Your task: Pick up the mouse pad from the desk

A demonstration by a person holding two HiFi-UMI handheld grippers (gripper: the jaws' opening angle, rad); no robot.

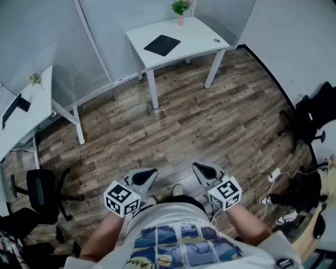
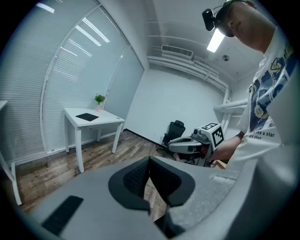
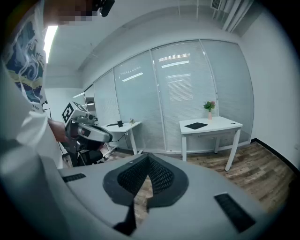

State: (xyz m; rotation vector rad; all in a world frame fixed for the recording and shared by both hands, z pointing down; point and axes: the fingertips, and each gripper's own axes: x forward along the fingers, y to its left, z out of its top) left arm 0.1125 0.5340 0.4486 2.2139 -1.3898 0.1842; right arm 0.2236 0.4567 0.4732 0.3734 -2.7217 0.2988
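Note:
The black mouse pad (image 1: 162, 44) lies flat on a white desk (image 1: 194, 37) far across the room, beside a small potted plant (image 1: 180, 8). The same mouse pad (image 2: 87, 116) shows at the left of the left gripper view, and in the right gripper view the mouse pad (image 3: 196, 125) lies at the right. My left gripper (image 1: 149, 176) and right gripper (image 1: 202, 169) are held close to my body over the wooden floor, well short of the desk. Both are shut with nothing between their jaws. The left gripper (image 2: 150, 161) and right gripper (image 3: 149, 160) each show pads meeting at the tip.
A second white desk (image 1: 26, 113) stands at the left with a dark device on it. A black office chair (image 1: 44, 192) is at the lower left, and another black chair (image 1: 315, 118) at the right. Cables and a power strip (image 1: 275, 173) lie on the floor at the right.

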